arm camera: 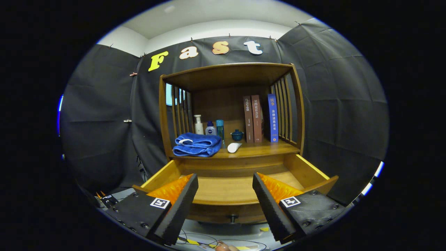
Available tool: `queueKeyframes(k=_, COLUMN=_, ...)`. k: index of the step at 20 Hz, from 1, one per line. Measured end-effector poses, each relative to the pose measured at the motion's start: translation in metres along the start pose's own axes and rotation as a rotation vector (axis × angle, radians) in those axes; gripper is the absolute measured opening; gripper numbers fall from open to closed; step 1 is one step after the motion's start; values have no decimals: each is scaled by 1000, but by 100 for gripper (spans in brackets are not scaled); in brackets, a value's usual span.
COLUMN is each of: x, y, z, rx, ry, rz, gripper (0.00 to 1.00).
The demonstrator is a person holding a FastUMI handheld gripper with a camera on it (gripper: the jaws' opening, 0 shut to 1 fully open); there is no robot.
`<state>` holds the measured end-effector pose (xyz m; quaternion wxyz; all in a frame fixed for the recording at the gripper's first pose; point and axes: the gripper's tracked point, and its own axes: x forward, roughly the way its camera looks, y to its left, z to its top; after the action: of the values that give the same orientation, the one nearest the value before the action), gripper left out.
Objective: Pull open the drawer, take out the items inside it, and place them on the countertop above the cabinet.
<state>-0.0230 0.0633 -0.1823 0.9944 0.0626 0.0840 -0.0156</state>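
**A:** Claw status?

**B:** Gripper [225, 188] is spread wide, nothing between the fingers. It hangs over the front of the drawer [226, 190], which is pulled out. The drawer floor I can see between the fingers is bare wood. Knob [232, 218] on the drawer front sits at 6 o'clock from the gap.

**A:** Where are the items?

**B:** Beyond the fingers, at 12 o'clock, on the countertop [258, 149] above the cabinet. From 11 to 1 o'clock: folded blue towel [197, 144], then a white tube [234, 147] lying on its side just beside the towel. Behind them a white pump bottle [198, 124], a small blue-capped bottle [210, 128] and a teal bottle [220, 127], upright and close together. A small dark lidded pot [237, 135] stands next to them.

**A:** Rest of the shelf?

**B:** Three books [259, 119] upright toward 1 o'clock, two brown and one blue, the blue one near the slatted side panel [285, 108]. A matching slatted panel is on the other side, with a wooden top over the lot.

**A:** Room?

**B:** Black cloth wall [97, 115] all round the cabinet, white ceiling [216, 14] above. Pale floor below the drawer with cables [198, 240] and yellow-black tape at 6 o'clock.
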Motion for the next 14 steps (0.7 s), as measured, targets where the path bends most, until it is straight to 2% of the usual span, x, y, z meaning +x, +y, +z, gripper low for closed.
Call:
queueKeyframes(k=8, x=8, y=-22, z=-81, rx=76, ry=87, rz=-53, gripper=100)
queueKeyframes(k=14, x=23, y=-21, z=-97, rx=26, ry=92, rz=-58, gripper=100)
